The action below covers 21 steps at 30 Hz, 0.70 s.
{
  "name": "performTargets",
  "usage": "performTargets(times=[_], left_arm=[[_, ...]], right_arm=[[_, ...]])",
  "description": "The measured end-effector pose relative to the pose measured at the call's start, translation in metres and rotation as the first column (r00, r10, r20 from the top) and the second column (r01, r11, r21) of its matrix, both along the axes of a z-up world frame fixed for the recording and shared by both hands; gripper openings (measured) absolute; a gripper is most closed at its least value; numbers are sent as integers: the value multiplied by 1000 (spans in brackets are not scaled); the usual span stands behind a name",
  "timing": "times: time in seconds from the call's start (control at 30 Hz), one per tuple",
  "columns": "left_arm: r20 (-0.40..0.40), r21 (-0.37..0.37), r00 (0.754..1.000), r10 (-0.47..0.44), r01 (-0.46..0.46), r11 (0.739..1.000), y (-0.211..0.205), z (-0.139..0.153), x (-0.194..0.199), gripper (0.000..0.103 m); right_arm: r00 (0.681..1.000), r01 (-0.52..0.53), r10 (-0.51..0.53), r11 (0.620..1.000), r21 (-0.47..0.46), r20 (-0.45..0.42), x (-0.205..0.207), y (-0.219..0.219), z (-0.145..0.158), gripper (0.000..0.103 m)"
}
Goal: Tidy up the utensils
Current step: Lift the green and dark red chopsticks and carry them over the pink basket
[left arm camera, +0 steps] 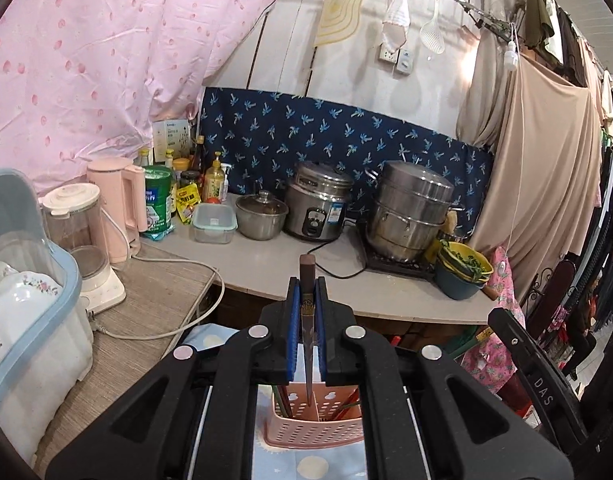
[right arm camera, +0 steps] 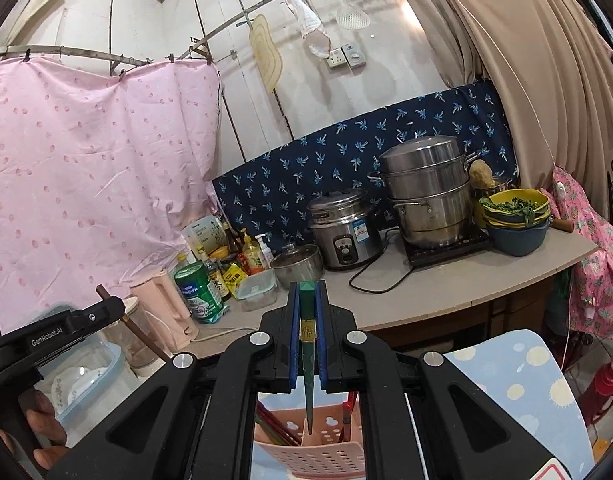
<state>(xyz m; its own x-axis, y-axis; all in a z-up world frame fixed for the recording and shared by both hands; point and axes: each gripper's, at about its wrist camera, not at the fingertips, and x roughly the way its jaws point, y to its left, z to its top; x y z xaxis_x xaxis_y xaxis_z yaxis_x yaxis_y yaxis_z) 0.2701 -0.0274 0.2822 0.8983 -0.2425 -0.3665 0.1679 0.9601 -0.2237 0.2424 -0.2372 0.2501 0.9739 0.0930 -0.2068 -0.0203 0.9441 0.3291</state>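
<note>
Cluttered kitchen worktop (left arm camera: 266,264) behind, pink utensil holder (left arm camera: 318,420) below

Left gripper (left arm camera: 307,320) jaws pinching brown chopstick (left arm camera: 307,280) upright, tip just above the holder; right gripper (right arm camera: 307,320) jaws pinching green chopstick (right arm camera: 307,300) upright over the same holder, more chopsticks already standing inside

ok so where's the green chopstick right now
In the right wrist view the green chopstick is clamped upright in the right gripper, its tip just above the pink utensil holder, centre bottom.

Pink curtain (left arm camera: 90,60) left; white wall (left arm camera: 418,92) (blue cloth (left arm camera: 338,136) below).
</note>
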Motion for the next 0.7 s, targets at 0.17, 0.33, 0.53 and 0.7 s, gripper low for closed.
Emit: performTargets(times=[0.17, 0.33, 0.53, 0.7], left_arm=[[-46, 9, 999, -1, 1, 1000, -2, -26, 16, 7], [-92, 9, 996, -6, 7, 1000, -3, -49, 25, 7], [-129, 8, 992, -11, 12, 1000, -4, -67, 33, 7], [-152, 24, 988, -7, 10, 1000, -6, -79, 36, 7]], right_arm=[[999, -6, 4, 1000, -24, -49, 18, 3, -21, 7], [996, -11, 9, 1000, -26, -90, 28, 5, -40, 7], [991, -16, 12, 999, -28, -130, 35, 6, -59, 7], [987, -17, 11, 999, -35, -158, 39, 7, -70, 7]])
